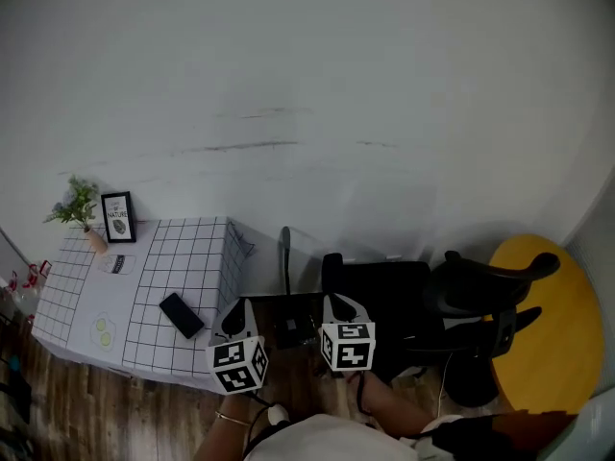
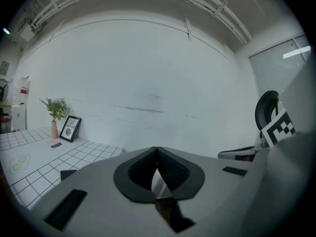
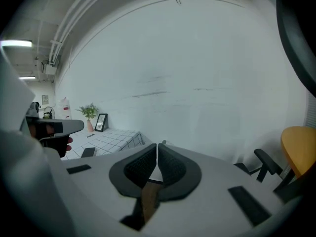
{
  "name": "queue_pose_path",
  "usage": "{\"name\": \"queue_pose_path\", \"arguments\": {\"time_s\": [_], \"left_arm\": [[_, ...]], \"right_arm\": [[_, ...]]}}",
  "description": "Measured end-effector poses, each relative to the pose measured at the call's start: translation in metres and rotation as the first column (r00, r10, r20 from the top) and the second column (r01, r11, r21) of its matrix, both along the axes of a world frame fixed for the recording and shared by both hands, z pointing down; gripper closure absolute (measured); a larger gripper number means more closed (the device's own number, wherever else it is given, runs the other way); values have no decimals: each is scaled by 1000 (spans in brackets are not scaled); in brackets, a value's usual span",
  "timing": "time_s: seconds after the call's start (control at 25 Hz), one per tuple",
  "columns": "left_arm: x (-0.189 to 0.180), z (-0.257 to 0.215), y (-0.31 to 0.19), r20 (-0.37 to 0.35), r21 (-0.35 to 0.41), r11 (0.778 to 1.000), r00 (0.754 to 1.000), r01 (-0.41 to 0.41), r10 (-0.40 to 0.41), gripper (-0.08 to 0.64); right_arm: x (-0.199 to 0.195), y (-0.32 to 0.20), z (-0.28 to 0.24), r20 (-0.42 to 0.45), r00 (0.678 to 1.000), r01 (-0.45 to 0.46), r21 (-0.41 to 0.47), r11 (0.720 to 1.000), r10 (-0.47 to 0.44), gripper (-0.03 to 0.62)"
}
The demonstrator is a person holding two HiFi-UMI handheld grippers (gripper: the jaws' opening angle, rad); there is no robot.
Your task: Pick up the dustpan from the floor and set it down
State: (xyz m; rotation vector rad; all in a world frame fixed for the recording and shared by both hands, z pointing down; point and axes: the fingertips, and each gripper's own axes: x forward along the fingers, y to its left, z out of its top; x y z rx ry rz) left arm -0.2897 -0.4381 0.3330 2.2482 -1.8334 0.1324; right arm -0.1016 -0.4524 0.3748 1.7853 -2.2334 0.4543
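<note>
In the head view, the dustpan [image 1: 285, 257] stands on the floor between the checked table [image 1: 192, 257] and the black chair [image 1: 384, 286], with its handle upright. It looks like light, stiff plastic, so the thin handle seems the best place to grip.

In the left gripper view, the left gripper [image 2: 157, 154] is closed and empty.

In the right gripper view, the right gripper [image 3: 157, 149] is also closed on nothing.

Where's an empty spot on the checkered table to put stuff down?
The biggest bare patch is at the back right of the checkered table, between the picture frame and the cloth's right edge, behind the phone. The left side is crowded: plant, small card, green spots. The yellow round table also looks bare.
</note>
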Motion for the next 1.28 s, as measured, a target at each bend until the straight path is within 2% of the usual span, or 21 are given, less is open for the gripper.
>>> {"name": "queue_pose_path", "arguments": {"time_s": [0.28,0.52,1.28], "left_arm": [[10,4,-5,42,-20,999,998,-38,39,542],[18,6,-10,65,-25,997,995,-74,75,541],[0,16,-14,48,-51,997,997,-52,54,542]], "right_arm": [[-15,0,1,27,999,17,-26,1000,-16,554],[-7,-2,5,25,1000,1,-50,999,1,560],[-19,-7,9,-4,1000,15,-74,997,-15,560]]}}
